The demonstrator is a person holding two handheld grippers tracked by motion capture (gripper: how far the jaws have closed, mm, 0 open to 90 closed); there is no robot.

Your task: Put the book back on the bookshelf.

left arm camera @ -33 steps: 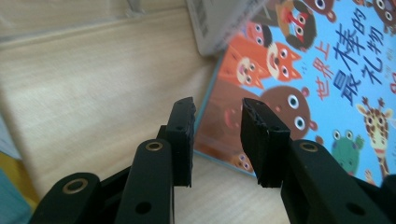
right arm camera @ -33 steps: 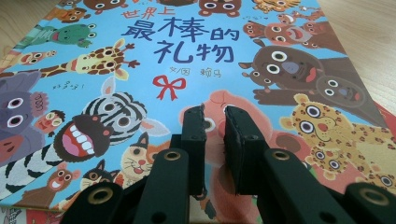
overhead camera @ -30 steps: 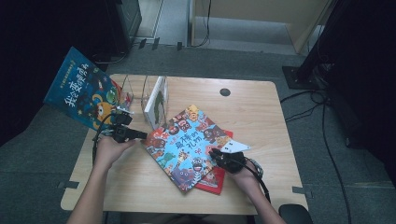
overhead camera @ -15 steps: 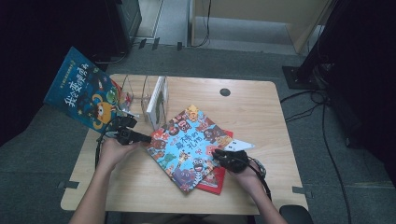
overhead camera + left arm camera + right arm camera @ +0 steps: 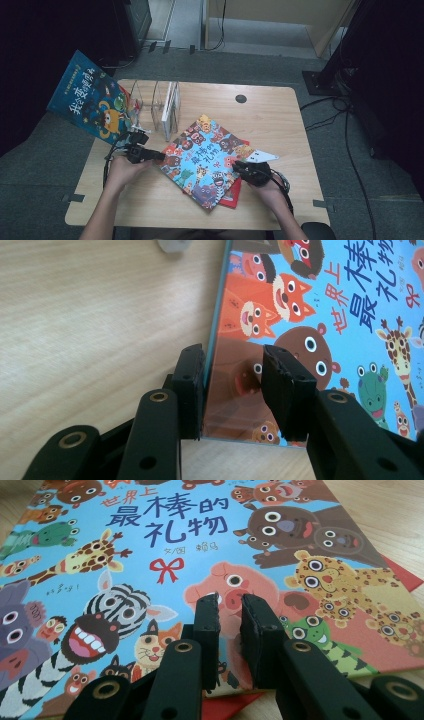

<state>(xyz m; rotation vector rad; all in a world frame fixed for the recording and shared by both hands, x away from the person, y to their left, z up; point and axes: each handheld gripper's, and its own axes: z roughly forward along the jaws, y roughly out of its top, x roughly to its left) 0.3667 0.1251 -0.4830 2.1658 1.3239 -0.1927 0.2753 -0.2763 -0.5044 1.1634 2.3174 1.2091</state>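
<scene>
The pale wooden surface (image 5: 280, 120) carries everything, and compared with a second ago its load is arranged the same way: only the left gripper (image 5: 159, 156) has slid in toward the near-left corner of the big blue animal picture book (image 5: 207, 160), which itself lies where it did, at the middle of the surface and turned at an angle. A second blue picture book with a monster on its cover (image 5: 92, 100) leans upright at the far-left edge, unchanged. That makes two blue books, and one red book (image 5: 232, 197) lies flat under the animal book, its corner poking out at the near side. One clear acrylic book stand (image 5: 165, 107) sits upright behind the animal book, and one white paper slip (image 5: 261, 156) lies just beside the book's right edge.

There are two grippers, one in each hand. In the left gripper view, the left gripper's jaws stand partly apart astride the book's corner: one jaw against the edge, the other over the cover with a gap, so the book is between them but not pinched. The right gripper (image 5: 241, 168) has stayed at the book's near-right edge; in the right gripper view (image 5: 231, 605) its jaws are narrow, nearly together, resting over the cover and gripping nothing that I can see.
</scene>
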